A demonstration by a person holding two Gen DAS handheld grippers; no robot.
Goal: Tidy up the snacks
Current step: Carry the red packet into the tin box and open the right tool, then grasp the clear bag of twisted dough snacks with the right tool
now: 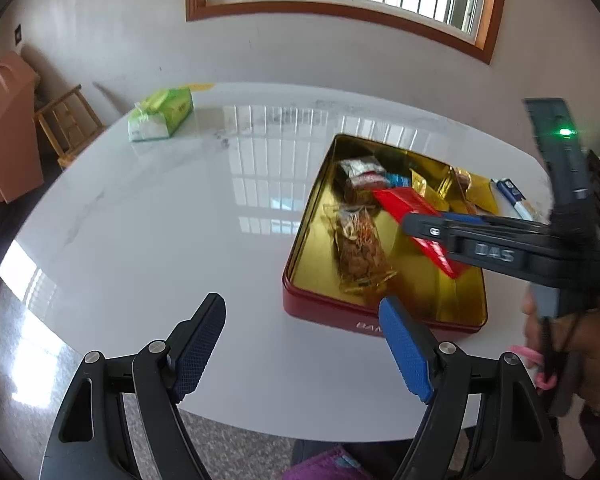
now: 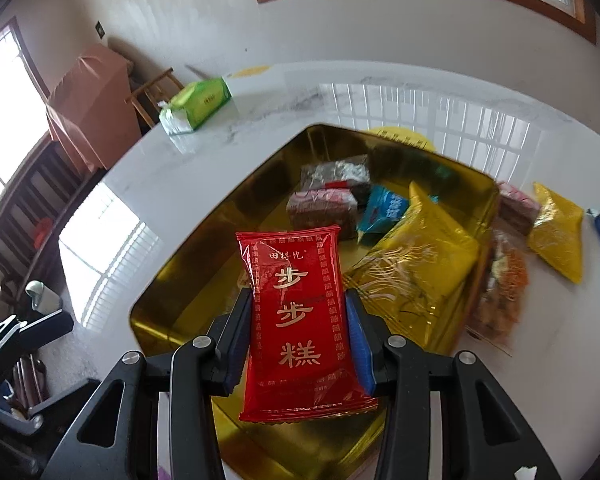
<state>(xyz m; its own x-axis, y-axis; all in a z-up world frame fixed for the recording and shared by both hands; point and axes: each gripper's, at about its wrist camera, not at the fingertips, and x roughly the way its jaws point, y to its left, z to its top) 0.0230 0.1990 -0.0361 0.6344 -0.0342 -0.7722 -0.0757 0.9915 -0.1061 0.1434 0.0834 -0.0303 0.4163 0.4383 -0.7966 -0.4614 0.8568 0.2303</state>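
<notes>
Right wrist view: red snack packet clamped between right tongs, above gold tin.

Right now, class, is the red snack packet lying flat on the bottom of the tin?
No, the red snack packet is clamped between the right tongs, held above the tin.

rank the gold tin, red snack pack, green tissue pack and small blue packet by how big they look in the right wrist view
1. gold tin
2. red snack pack, held close to the camera in the right gripper, so it looks oversized
3. green tissue pack
4. small blue packet
</notes>
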